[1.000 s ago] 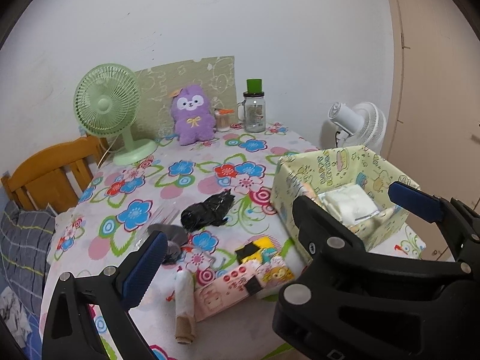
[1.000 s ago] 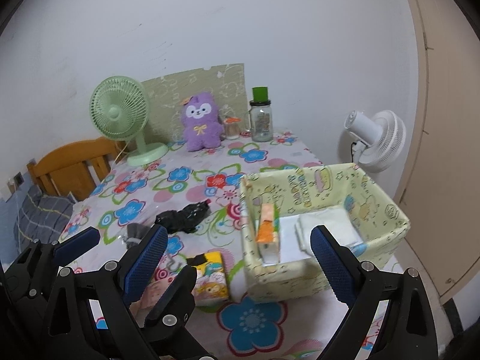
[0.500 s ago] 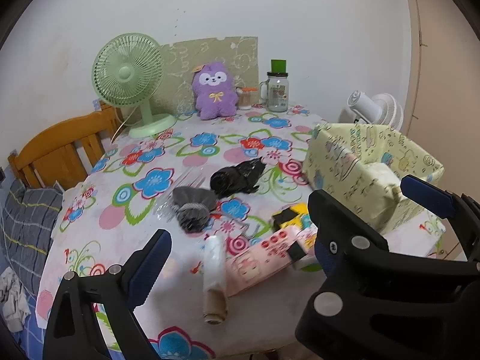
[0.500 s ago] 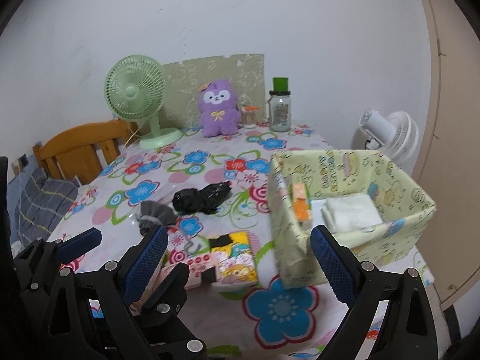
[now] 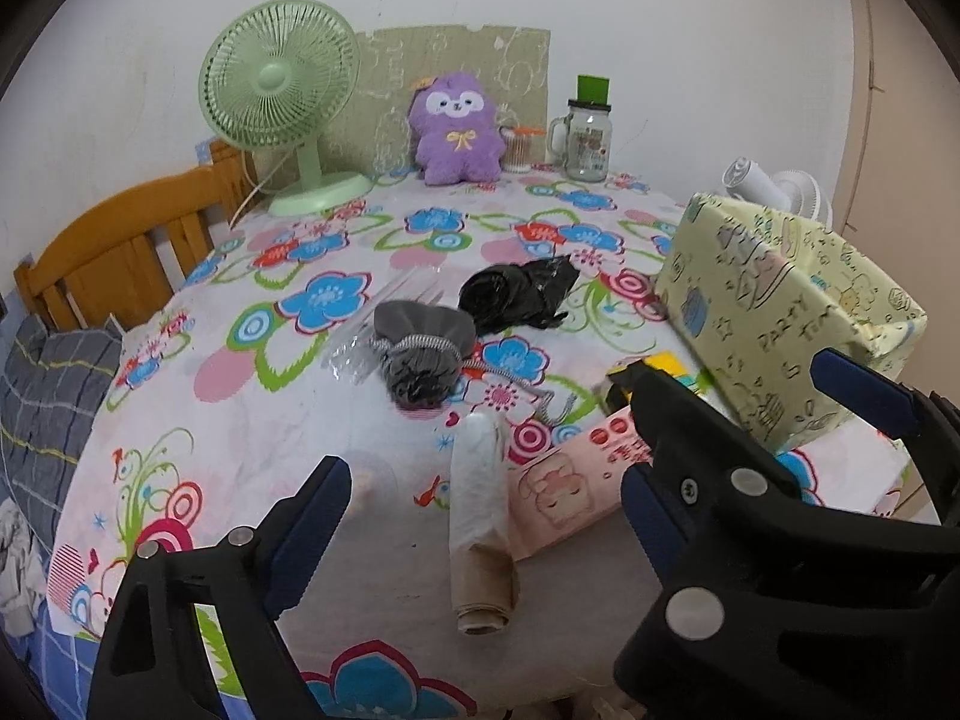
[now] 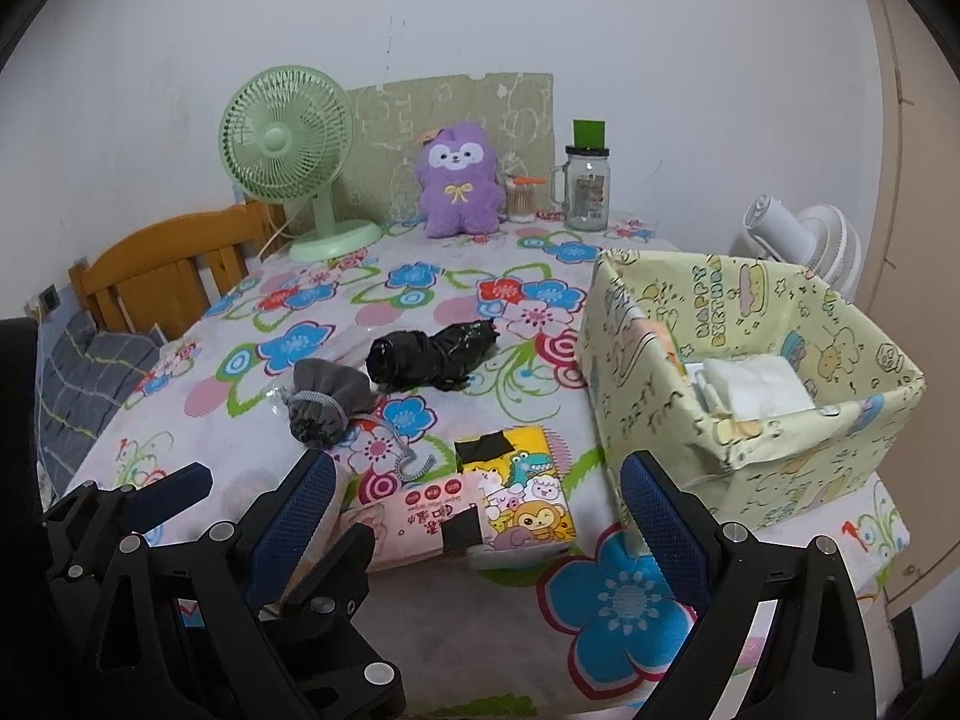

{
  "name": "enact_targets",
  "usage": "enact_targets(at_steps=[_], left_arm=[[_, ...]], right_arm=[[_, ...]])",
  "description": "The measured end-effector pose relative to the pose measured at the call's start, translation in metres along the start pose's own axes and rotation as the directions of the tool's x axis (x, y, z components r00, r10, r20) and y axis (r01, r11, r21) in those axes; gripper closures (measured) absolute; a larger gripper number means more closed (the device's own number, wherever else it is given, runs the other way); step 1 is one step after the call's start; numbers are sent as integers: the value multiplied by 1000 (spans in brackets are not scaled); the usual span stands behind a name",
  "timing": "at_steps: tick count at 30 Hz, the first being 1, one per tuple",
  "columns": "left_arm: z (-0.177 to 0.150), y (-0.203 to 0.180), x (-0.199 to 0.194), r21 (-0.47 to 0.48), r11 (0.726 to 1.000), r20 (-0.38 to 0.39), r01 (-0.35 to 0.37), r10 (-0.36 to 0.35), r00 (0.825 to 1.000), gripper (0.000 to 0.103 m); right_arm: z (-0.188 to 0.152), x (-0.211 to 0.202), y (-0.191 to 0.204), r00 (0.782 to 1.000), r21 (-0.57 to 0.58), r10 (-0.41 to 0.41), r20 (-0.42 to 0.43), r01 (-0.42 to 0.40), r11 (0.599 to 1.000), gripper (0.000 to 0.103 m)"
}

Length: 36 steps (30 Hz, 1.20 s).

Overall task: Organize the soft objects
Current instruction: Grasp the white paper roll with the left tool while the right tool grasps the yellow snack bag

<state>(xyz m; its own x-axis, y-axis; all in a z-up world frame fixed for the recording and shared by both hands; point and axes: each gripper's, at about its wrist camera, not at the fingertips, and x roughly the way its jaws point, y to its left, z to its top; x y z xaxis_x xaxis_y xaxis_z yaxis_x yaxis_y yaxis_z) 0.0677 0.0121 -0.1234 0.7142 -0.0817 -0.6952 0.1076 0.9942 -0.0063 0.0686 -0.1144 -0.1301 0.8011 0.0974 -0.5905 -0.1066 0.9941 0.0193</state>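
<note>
Left wrist view: left gripper (image 5: 483, 507) gapes wide above the near table edge, gripping nothing.
Roll: a white roll on a brown core (image 5: 482, 525) lies between its fingers' line of sight, touching the pink wipes pack (image 5: 567, 489).
Pouch: grey drawstring pouch (image 5: 420, 354) sits beyond, just beside the black bag bundle (image 5: 519, 294).
Box: yellow patterned box (image 5: 780, 312) at right.

Right wrist view: right gripper (image 6: 480, 519) also spread wide, empty.
Tissue pack: cartoon-animal pack (image 6: 519, 495) overlaps the pink pack.
Box contents: white folded cloth (image 6: 759, 390) lies inside the box (image 6: 636, 372).
</note>
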Motion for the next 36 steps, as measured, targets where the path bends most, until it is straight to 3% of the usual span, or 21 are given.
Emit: enact_targets(at_steps=[9,15,18,27,36], left_arm=[[0,8,21,-26,1000,-49,2,-3,999,28],[-1,11,31,-29,999,-67,13,-15,998,46],[0,12,36,-40,999,-77,13,-16,997,65],[4,14,44,-47,999,-81,1,-5,997,74],[10,16,53,-28,999,-88,-20,18,996,74]], right_arm=[[-2,21,2,1000,8,-11,-29,11,1000,6],[-3,35,4,998,15,-2,-68,3,1000,13],[-4,41,1,997,38,-22,-80,25,999,14],[-4,65,-11,988,106,-46,-150,62,992,32],[3,86,-3,983,71,-63,-174,76,995,44]])
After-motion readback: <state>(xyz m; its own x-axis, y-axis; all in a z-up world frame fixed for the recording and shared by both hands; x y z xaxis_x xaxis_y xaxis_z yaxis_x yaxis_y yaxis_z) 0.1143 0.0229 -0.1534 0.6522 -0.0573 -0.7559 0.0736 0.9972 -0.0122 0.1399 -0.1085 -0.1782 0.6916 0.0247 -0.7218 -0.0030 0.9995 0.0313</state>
